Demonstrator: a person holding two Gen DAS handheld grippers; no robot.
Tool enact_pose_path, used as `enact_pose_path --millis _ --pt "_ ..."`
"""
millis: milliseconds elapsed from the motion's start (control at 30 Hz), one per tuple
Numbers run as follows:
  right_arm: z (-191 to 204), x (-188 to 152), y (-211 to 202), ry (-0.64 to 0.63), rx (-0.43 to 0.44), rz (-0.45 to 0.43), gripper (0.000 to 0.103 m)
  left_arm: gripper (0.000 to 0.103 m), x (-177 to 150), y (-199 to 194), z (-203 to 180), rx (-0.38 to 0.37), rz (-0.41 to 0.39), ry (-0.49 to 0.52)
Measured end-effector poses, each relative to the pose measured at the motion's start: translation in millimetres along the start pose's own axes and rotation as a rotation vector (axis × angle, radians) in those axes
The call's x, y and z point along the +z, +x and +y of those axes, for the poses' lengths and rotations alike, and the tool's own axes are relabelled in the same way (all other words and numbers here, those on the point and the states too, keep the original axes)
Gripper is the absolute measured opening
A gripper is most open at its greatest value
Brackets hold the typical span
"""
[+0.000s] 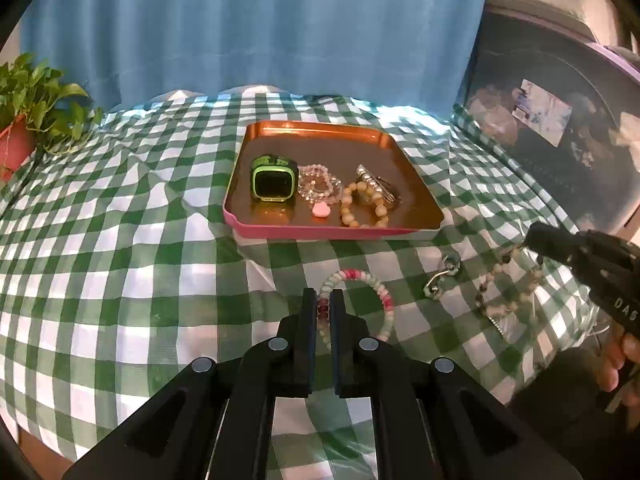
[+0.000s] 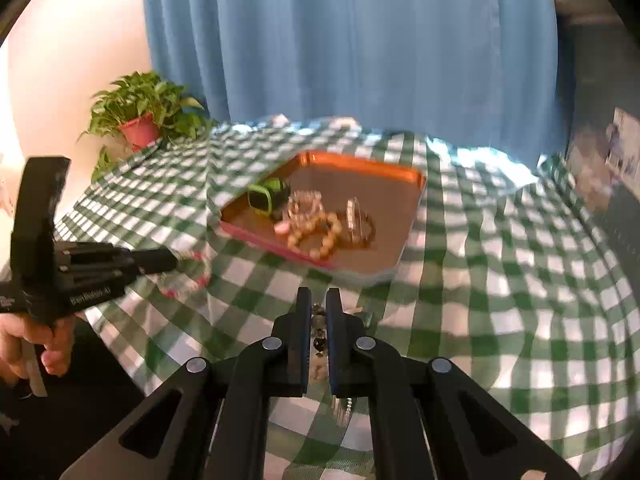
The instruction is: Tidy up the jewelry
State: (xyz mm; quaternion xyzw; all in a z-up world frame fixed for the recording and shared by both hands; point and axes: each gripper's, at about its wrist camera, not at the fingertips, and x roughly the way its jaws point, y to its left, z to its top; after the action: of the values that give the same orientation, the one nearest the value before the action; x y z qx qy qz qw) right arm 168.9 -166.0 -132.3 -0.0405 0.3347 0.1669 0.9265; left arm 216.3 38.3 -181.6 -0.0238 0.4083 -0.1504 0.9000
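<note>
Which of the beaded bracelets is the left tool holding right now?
The pink, white and pale-green bracelet, pinched in the left tool over the checked cloth. The tan and clear pink ones lie in the tray.

A tray (image 1: 416, 196) sat on the checked cloth (image 1: 120, 240) at twelve o'clock from the left gripper (image 1: 324, 300). In the tray a watch (image 1: 274, 180) lay at nine o'clock, a clear bead bracelet (image 1: 316, 184) beside it at centre, a round-bead bracelet (image 1: 362, 204) at three o'clock. A potted plant (image 1: 28, 120) stood at ten o'clock, off the tray. Before the tray, a bead loop (image 1: 380, 296) lay between the left gripper's jaws; a clasp (image 1: 442, 276) and a beaded strand (image 1: 504, 284) lay at two o'clock, the strand under the right gripper (image 1: 536, 242).
</note>
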Motion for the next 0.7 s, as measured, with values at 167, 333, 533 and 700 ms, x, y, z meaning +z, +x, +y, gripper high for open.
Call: enact_pose_path --millis 167,333,533,700 --pt "1.2 6.7 -16.2 0.024 0.000 -0.024 0.006 0.006 1.8 -9.9 -0.7 -0.022 -0.002 -0.042" --pt "10.7 4.7 -21.1 0.017 -0.006 -0.027 0.006 0.006 2.0 -17.7 -1.0 -0.010 0.001 -0.061" --pt "17.2 -1.8 -15.4 0.034 0.002 -0.014 0.006 0.006 3.7 -22.3 -0.8 0.011 0.005 -0.057" --pt "21.6 0.1 -9.2 0.028 -0.055 0.011 0.006 0.006 10.7 -28.6 -3.3 0.006 -0.007 -0.062"
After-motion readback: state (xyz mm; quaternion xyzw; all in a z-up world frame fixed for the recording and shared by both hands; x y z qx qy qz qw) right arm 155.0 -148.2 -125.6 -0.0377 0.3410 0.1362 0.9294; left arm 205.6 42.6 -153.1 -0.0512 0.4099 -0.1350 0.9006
